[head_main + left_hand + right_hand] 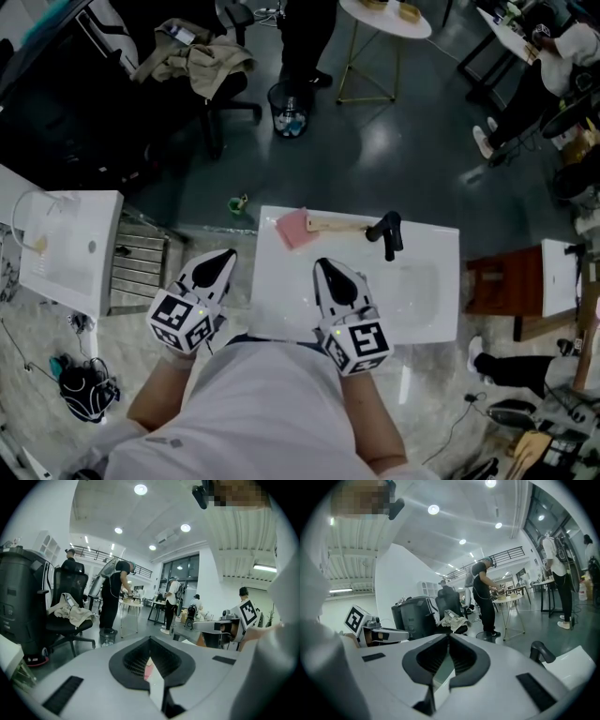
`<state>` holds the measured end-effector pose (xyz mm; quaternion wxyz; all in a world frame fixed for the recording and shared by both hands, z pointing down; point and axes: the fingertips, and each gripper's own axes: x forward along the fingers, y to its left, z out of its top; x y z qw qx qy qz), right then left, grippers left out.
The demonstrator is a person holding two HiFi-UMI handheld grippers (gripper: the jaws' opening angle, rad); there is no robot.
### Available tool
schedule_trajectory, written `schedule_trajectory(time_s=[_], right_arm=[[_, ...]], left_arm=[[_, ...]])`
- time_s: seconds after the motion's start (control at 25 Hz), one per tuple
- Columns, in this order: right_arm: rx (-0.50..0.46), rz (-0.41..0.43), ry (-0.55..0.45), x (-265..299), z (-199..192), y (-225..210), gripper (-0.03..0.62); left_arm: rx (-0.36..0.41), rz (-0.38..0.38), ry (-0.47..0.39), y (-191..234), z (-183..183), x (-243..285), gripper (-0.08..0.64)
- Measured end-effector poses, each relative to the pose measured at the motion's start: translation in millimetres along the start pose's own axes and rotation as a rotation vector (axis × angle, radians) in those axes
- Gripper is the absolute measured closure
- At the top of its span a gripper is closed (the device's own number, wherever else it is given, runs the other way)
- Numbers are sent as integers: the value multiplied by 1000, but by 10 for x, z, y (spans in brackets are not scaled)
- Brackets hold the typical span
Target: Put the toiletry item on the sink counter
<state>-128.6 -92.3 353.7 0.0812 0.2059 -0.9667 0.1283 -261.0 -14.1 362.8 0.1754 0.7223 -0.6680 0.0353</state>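
Observation:
A white sink counter (281, 309) with a basin and a black faucet (386, 231) lies below me. At its back edge a pink cloth (292, 228) rests beside a pale wooden-handled toiletry item (335, 225). My left gripper (227, 254) hangs shut and empty just off the counter's left edge. My right gripper (324, 265) is over the counter left of the basin, shut with nothing in it. In the left gripper view the closed jaws (150, 640) show a sliver of pink behind them. The right gripper view shows closed jaws (449, 637), with the faucet (540, 651) at the right.
A second white unit (70, 248) and a metal rack (139, 262) stand to the left. A wooden stool (502, 281) is right of the counter. Behind it are a bin (289, 110), an office chair with clothes (199, 66), a round table (384, 19) and people standing.

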Motion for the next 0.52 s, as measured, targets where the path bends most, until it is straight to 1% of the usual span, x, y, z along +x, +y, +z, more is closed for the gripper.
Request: schedule_trajectory(time_s=[0.52], right_arm=[[-12, 5, 7, -91, -37, 31, 566]], left_arm=[[11, 4, 13, -67, -61, -51, 543]])
